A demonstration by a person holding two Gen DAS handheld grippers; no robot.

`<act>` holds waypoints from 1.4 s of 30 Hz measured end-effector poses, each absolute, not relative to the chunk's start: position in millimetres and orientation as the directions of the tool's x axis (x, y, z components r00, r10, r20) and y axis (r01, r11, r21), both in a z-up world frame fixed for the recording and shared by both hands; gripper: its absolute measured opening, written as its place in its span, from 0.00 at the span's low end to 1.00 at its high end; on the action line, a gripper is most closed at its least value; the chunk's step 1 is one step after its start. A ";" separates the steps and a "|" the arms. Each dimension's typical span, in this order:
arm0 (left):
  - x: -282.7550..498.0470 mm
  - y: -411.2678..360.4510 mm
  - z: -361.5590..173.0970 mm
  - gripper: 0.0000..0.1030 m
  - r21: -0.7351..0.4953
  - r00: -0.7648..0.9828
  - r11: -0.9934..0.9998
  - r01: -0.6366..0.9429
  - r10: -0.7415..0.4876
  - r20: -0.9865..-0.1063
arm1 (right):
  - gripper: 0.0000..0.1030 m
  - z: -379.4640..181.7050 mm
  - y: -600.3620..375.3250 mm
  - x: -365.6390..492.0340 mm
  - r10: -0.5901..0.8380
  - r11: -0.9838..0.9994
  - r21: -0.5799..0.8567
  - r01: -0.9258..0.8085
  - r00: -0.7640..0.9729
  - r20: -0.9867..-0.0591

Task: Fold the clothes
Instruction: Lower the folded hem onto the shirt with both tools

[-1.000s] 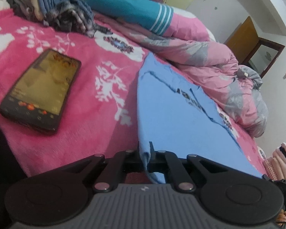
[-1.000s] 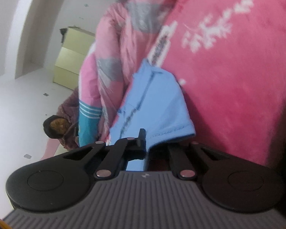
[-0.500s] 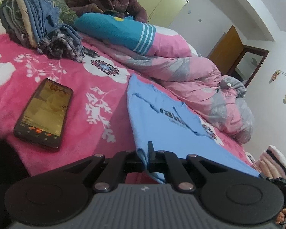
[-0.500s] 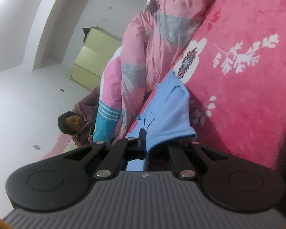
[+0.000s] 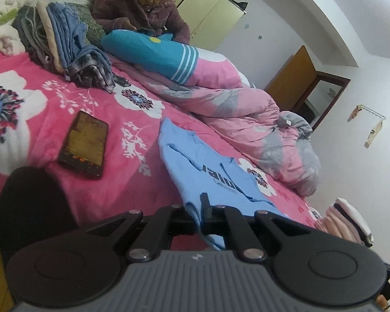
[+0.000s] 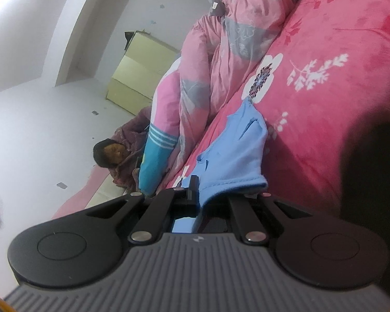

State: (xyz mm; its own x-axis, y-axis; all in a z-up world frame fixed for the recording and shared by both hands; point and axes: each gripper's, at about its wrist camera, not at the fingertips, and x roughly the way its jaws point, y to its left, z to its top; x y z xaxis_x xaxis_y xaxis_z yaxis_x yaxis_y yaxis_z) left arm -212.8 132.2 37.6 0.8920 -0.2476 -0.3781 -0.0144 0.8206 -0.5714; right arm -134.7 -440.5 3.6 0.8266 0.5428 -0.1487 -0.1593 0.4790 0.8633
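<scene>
A light blue T-shirt (image 5: 208, 163) with dark lettering lies stretched over the pink flowered blanket (image 5: 52, 98). My left gripper (image 5: 200, 209) is shut on its near hem, the cloth bunched between the fingers. In the right wrist view the same blue T-shirt (image 6: 236, 145) runs away from the camera, and my right gripper (image 6: 199, 192) is shut on its folded edge. Both grippers hold the near end lifted above the bed, while the far end rests on the blanket.
A black phone (image 5: 84, 144) lies on the blanket left of the shirt. A pile of folded clothes (image 5: 65, 52) sits at the back left. A person (image 5: 143, 13) sits behind a rumpled pink and grey quilt (image 5: 247, 114). Folded towels (image 5: 345, 221) lie at the right.
Both grippers have risen and drawn back with the shirt's edge held. More of the bed, the phone and the seated person have come into view.
</scene>
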 end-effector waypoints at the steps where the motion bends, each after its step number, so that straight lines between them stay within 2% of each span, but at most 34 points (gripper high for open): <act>1: -218.8 131.4 40.3 0.03 -0.572 0.890 0.820 -0.014 -0.250 -0.380 | 0.01 5.5 -441.5 -143.8 0.543 0.477 0.865 -0.157 0.826 -0.150; 7: -225.0 131.7 39.7 0.03 -0.591 0.880 0.806 -0.017 -0.269 -0.392 | 0.01 12.7 -443.4 -176.3 0.536 0.469 0.872 -0.141 0.830 -0.154; 14: -192.9 134.1 34.7 0.03 -0.592 0.884 0.806 -0.002 -0.275 -0.377 | 0.01 -2.6 -442.9 -152.6 0.537 0.457 0.883 -0.107 0.825 -0.178; 19: -154.6 136.6 40.5 0.03 -0.578 0.909 0.816 0.011 -0.248 -0.334 | 0.01 4.4 -441.0 -124.6 0.535 0.466 0.872 -0.152 0.833 -0.141; 25: -84.6 134.2 43.5 0.03 -0.565 0.935 0.825 -0.003 -0.199 -0.295 | 0.01 12.5 -431.8 -68.3 0.526 0.477 0.848 -0.229 0.848 -0.067; 29: -31.4 130.9 40.6 0.03 -0.549 0.942 0.836 -0.018 -0.170 -0.290 | 0.01 8.9 -424.8 -13.6 0.529 0.471 0.849 -0.242 0.847 -0.052; 42: 131.9 135.4 -8.3 0.03 -0.546 0.903 0.826 -0.141 -0.119 -0.413 | 0.01 -20.2 -402.2 162.4 0.527 0.515 0.841 -0.166 0.835 -0.158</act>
State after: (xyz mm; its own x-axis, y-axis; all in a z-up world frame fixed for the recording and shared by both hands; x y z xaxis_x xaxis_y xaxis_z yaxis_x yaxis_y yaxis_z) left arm 131.9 135.4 -8.3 0.9029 -0.1187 -0.4131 -0.1414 0.8257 -0.5462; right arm 162.4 -402.2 -20.2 0.8348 0.5274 -0.1579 -0.1664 0.5152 0.8408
